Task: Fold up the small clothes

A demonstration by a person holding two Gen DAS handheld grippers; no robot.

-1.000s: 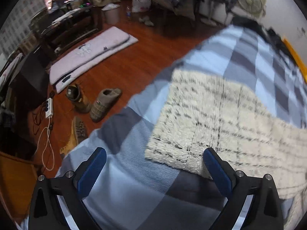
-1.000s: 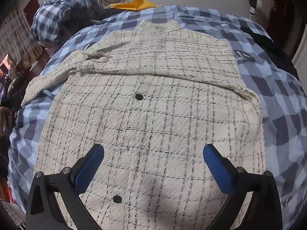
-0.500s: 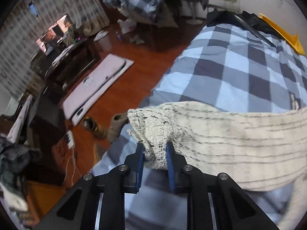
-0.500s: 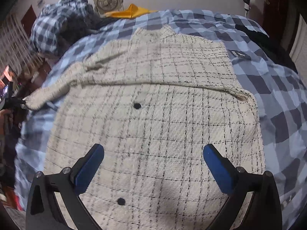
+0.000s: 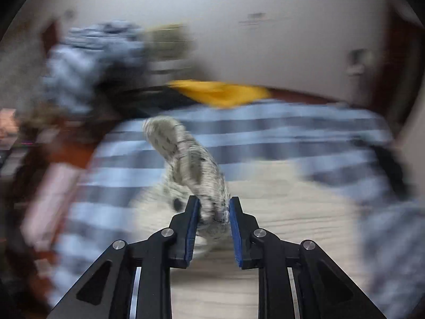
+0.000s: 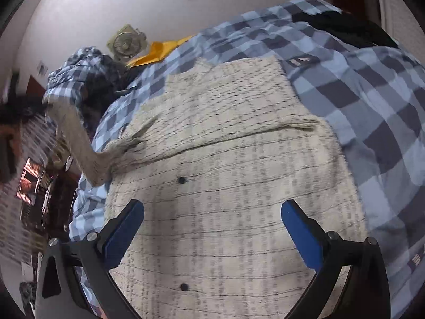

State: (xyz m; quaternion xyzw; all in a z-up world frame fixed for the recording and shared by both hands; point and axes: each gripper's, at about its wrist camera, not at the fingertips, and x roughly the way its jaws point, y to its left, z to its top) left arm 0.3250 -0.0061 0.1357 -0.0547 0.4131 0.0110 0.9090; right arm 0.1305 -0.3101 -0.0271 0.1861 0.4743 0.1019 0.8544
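Observation:
A cream cardigan with thin black checks and dark buttons lies flat on a blue checked bed cover. Its left sleeve is pulled up off the bed toward the upper left. In the blurred left wrist view that sleeve runs into my left gripper; the cuff fills the narrow gap between the blue pads while the jaws are opening slightly. My right gripper hovers wide open over the cardigan's front, with nothing between its fingers.
A yellow item and a small fan sit at the bed's far end by the wall. A heap of checked bedding is at the far left and a black garment at the far right. Wooden floor lies left of the bed.
My left gripper went from wide open to shut on the sleeve cuff, then swung up and across over the bed with it. The right gripper rolled and shifted a little, staying open.

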